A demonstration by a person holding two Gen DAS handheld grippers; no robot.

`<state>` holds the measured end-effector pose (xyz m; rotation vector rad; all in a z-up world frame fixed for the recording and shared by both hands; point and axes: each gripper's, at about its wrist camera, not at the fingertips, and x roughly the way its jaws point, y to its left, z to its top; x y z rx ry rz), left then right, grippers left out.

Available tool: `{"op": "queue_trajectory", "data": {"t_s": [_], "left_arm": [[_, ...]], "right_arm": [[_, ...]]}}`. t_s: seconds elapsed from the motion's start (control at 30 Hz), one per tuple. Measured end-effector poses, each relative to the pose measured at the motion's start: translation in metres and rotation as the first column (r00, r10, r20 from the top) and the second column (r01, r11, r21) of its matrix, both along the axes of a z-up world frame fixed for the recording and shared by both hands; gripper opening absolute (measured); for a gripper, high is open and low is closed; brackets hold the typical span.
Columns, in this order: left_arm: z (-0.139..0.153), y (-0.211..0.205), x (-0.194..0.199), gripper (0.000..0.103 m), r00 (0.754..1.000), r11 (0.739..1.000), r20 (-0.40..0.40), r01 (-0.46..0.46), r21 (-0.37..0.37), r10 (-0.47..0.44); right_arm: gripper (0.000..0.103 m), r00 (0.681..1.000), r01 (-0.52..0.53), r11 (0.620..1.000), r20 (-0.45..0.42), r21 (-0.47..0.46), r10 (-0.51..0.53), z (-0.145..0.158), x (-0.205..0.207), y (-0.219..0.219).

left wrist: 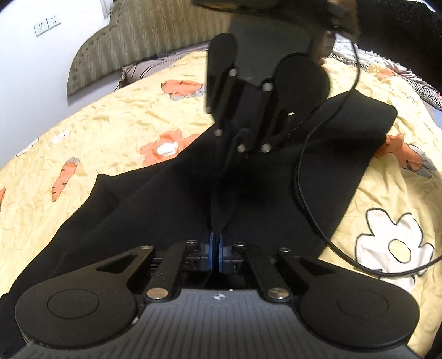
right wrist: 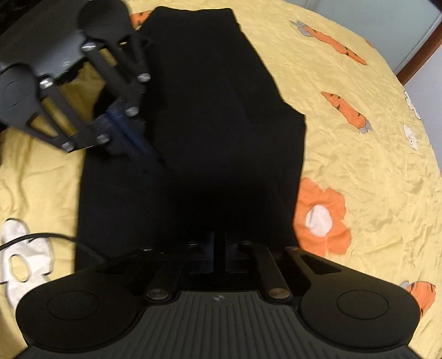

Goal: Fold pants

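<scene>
Black pants [left wrist: 317,154] lie on a yellow bedspread [left wrist: 110,121]. In the left wrist view my left gripper [left wrist: 216,234] is shut, pinching a raised ridge of the black cloth. My right gripper [left wrist: 229,154] comes in from above, facing it, its tips down on the pants. In the right wrist view the pants [right wrist: 210,110] stretch away, and my right gripper [right wrist: 219,245] looks shut on a thin fold of the cloth. The left gripper [right wrist: 146,154] shows at upper left, its blue fingers on the pants' left edge.
The bedspread [right wrist: 359,165] carries orange carrot and white flower prints. A black cable [left wrist: 301,176] runs across the pants and off to the right. A padded headboard [left wrist: 132,36] and a white wall with sockets [left wrist: 47,24] stand at the back.
</scene>
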<state>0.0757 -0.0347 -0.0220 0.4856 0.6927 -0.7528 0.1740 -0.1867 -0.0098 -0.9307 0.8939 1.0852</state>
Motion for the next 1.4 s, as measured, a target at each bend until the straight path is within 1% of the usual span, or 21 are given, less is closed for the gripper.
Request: {"op": "queue_trajectory", "data": {"t_s": [0.17, 0.33, 0.47, 0.57, 0.6, 0.63, 0.7, 0.73, 0.8, 0.83, 0.9, 0.97, 1.0, 1.03, 1.07, 1.13, 1.17, 1.23, 1.27, 1.3, 1.4], "left_arm": [[0.004, 0.006, -0.022, 0.002, 0.999, 0.998, -0.007, 0.04, -0.048, -0.04], [-0.003, 0.004, -0.042, 0.002, 0.994, 0.994, -0.009, 0.104, -0.022, -0.105], [-0.011, 0.001, -0.052, 0.002, 0.992, 0.992, -0.002, 0.125, 0.018, -0.125], [-0.013, 0.0, -0.052, 0.004, 0.992, 0.992, -0.016, 0.126, 0.029, -0.126], [-0.014, 0.0, -0.051, 0.013, 0.991, 0.991, -0.024, 0.13, 0.033, -0.129], [-0.014, -0.001, -0.052, 0.018, 0.991, 0.99, -0.029, 0.134, 0.04, -0.133], [-0.007, -0.005, -0.054, 0.021, 0.99, 0.988, -0.03, 0.142, 0.051, -0.141], [-0.001, -0.006, -0.056, 0.027, 0.988, 0.988, -0.023, 0.151, 0.038, -0.15], [0.011, -0.007, -0.058, 0.037, 0.986, 0.986, -0.015, 0.166, -0.024, -0.166], [0.016, -0.01, -0.055, 0.041, 0.985, 0.984, -0.02, 0.17, -0.059, -0.172], [0.023, -0.024, -0.048, 0.044, 0.984, 0.977, -0.03, 0.171, -0.131, -0.176], [0.022, -0.051, -0.04, 0.046, 0.987, 0.977, -0.034, 0.153, -0.146, -0.159], [0.02, -0.062, -0.033, 0.046, 0.989, 0.981, -0.029, 0.141, -0.137, -0.146], [0.017, -0.073, -0.027, 0.046, 0.992, 0.983, -0.021, 0.124, -0.133, -0.128], [0.013, -0.084, -0.02, 0.045, 0.994, 0.985, -0.026, 0.103, -0.136, -0.107], [0.007, -0.098, -0.009, 0.045, 0.991, 0.983, -0.082, 0.089, -0.161, -0.103], [0.004, -0.104, -0.003, 0.046, 0.986, 0.979, -0.119, 0.091, -0.184, -0.115], [-0.002, -0.116, 0.003, 0.046, 0.975, 0.971, -0.167, 0.109, -0.212, -0.146], [-0.006, -0.124, 0.006, 0.047, 0.972, 0.971, -0.178, 0.115, -0.208, -0.154], [-0.011, -0.132, 0.009, 0.047, 0.971, 0.974, -0.184, 0.116, -0.196, -0.153], [-0.022, -0.147, 0.017, 0.046, 0.974, 0.978, -0.183, 0.098, -0.186, -0.132]], "right_arm": [[0.004, 0.995, 0.057, 0.998, 0.079, 0.03, -0.059, 0.013, -0.067, -0.018], [0.003, 0.987, 0.114, 0.991, 0.107, 0.07, -0.121, 0.007, -0.133, -0.028], [0.003, 0.98, 0.158, 0.98, 0.102, 0.119, -0.171, -0.003, -0.163, -0.031], [0.003, 0.97, 0.201, 0.967, 0.108, 0.156, -0.219, -0.012, -0.167, -0.032], [0.003, 0.959, 0.232, 0.958, 0.124, 0.167, -0.253, -0.022, -0.162, -0.031], [0.003, 0.951, 0.258, 0.948, 0.125, 0.186, -0.284, -0.028, -0.162, -0.032], [0.004, 0.944, 0.258, 0.942, 0.154, 0.214, -0.293, -0.028, -0.168, -0.035], [0.005, 0.938, 0.266, 0.935, 0.163, 0.235, -0.307, -0.021, -0.173, -0.042], [0.005, 0.914, 0.324, 0.889, 0.134, 0.324, -0.382, -0.005, -0.176, -0.062], [0.005, 0.895, 0.358, 0.858, 0.127, 0.368, -0.428, 0.002, -0.176, -0.071], [0.005, 0.829, 0.431, 0.794, 0.159, 0.428, -0.536, 0.01, -0.17, -0.082], [0.005, 0.78, 0.501, 0.736, 0.131, 0.455, -0.612, 0.006, -0.155, -0.084], [0.005, 0.76, 0.538, 0.717, 0.114, 0.443, -0.64, 0.001, -0.148, -0.085], [0.005, 0.734, 0.583, 0.708, 0.114, 0.399, -0.669, -0.007, -0.142, -0.086], [0.005, 0.71, 0.623, 0.709, 0.142, 0.329, -0.69, -0.015, -0.139, -0.086], [0.005, 0.691, 0.653, 0.708, 0.172, 0.267, -0.702, -0.027, -0.148, -0.096], [0.005, 0.672, 0.675, 0.679, 0.141, 0.288, -0.727, -0.026, -0.154, -0.108], [0.005, 0.607, 0.738, 0.586, 0.05, 0.335, -0.793, -0.02, -0.161, -0.135], [0.005, 0.576, 0.758, 0.556, 0.05, 0.34, -0.816, -0.017, -0.161, -0.145], [0.005, 0.537, 0.775, 0.523, 0.067, 0.355, -0.841, -0.014, -0.159, -0.154], [0.006, 0.384, 0.801, 0.375, 0.081, 0.466, -0.92, 0.009, -0.132, -0.181]]}}
